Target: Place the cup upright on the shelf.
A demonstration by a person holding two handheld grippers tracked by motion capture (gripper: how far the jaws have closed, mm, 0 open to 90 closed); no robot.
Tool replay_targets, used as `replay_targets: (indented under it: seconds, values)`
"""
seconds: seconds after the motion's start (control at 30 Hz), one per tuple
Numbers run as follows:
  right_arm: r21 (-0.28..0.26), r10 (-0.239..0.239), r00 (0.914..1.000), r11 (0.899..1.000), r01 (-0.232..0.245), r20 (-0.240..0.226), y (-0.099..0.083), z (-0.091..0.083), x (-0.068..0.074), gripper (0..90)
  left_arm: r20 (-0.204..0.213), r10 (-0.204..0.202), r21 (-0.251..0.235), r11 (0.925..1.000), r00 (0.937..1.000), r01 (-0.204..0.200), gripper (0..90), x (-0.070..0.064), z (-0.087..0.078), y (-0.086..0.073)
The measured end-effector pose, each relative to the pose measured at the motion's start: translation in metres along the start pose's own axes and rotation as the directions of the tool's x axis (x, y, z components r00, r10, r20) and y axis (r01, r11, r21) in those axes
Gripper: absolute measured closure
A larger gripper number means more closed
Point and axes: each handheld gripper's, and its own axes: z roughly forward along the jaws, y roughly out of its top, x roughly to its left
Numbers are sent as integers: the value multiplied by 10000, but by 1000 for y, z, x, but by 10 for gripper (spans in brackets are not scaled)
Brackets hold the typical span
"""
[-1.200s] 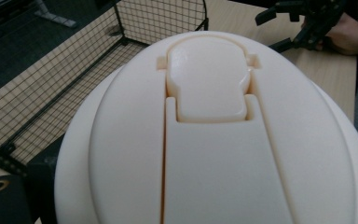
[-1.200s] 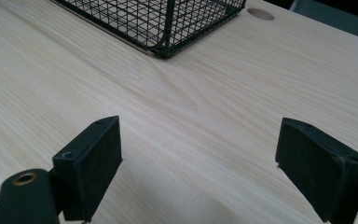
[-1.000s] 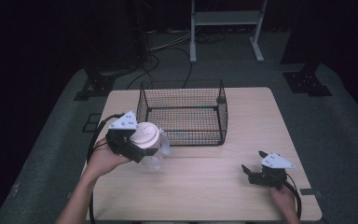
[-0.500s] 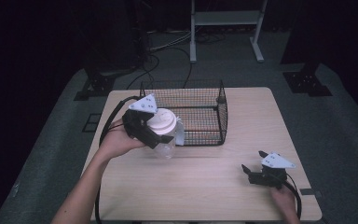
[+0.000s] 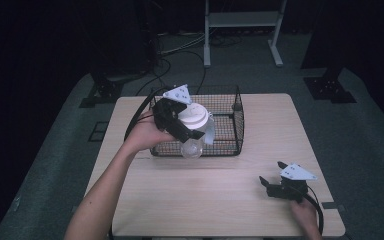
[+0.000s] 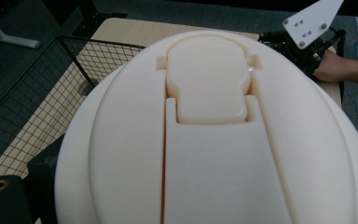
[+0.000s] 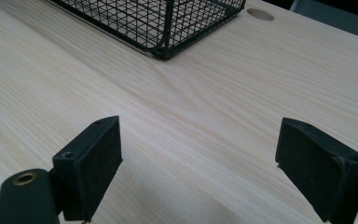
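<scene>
A clear jar with a cream flip-top lid hangs in the air over the left part of a black wire basket. My left gripper is shut on the jar just under the lid, held by a hand coming from the lower left. The lid is seen close up in the left gripper view, with the basket's mesh behind it on the left. My right gripper rests low on the table near the front right corner, open, its jaws wide apart over bare wood.
The light wooden table has a small round hole beyond the basket's corner. Dark floor with cables, stand feet and a white frame surrounds the table. The other hand and gripper appear far off in the left gripper view.
My left gripper has carried the jar up and to the right, from beside the basket's left front to above the basket. The right gripper has stayed in place.
</scene>
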Motion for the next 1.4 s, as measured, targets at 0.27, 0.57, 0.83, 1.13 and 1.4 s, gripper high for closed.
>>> replay_targets:
  seconds: [0.27, 0.57, 0.83, 1.13, 1.4]
  values:
    - [-17, 3, 10000, 10000, -3, -21, 0, 0, 0, 135, -65, 2, 82, 10000, 10000, -1, 49, 13, 9, 19]
    - [6, 44, 10000, 10000, -44, -9, 0, 0, 0, 135, -234, -32, 205, 9998, 9997, 37, 49, 29, 16, 32]
    - [-18, 173, 9998, 9998, -173, 10, 0, 0, -2, 135, -401, -447, 60, 9990, 9982, 450, 49, 50, 27, 36]
    - [9, 251, 9997, 9997, -251, 15, 0, -1, -2, 135, -519, -728, -41, 9973, 9960, 727, 49, 67, 36, 38]
    - [-74, 227, 9997, 9997, -227, 1, 0, -1, -2, 135, -654, -1095, -105, 9940, 9918, 1091, 49, 79, 46, 34]
